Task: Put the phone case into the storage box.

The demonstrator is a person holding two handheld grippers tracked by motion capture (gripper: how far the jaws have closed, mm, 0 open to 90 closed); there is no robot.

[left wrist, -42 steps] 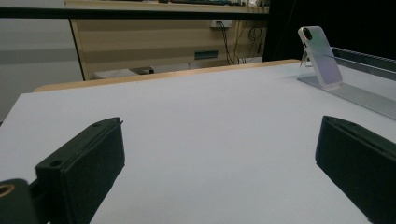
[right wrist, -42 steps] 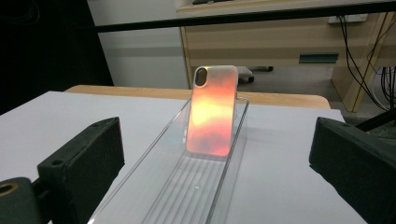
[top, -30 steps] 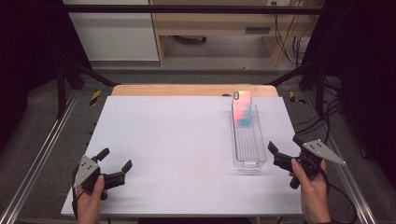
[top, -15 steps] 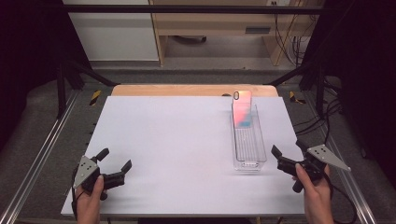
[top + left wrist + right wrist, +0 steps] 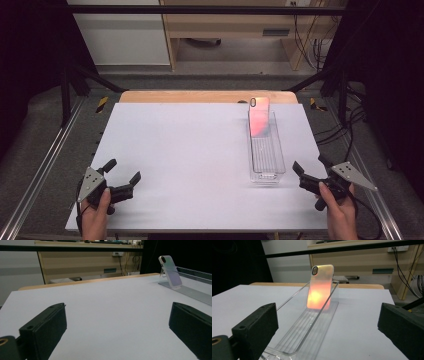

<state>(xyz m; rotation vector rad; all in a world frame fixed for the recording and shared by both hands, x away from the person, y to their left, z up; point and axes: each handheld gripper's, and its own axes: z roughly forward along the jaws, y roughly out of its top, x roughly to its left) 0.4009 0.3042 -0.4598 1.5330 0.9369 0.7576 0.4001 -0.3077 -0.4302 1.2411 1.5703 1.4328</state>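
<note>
Phone case, iridescent with an orange-pink glow, stands upright and slightly tilted at the far end of a clear plastic tray; camera cutout at its top. Tray is long and narrow, ribbed floor, lying on the white worktop near the right edge, long axis running near-to-far. In the right gripper view the case leans against the tray's far wall. Right gripper sits at the near right corner, just beside the tray's near end, jaws wide apart, holding nothing. Left gripper rests near the near left corner, well apart from tray, jaws also spread, nothing between them
</note>
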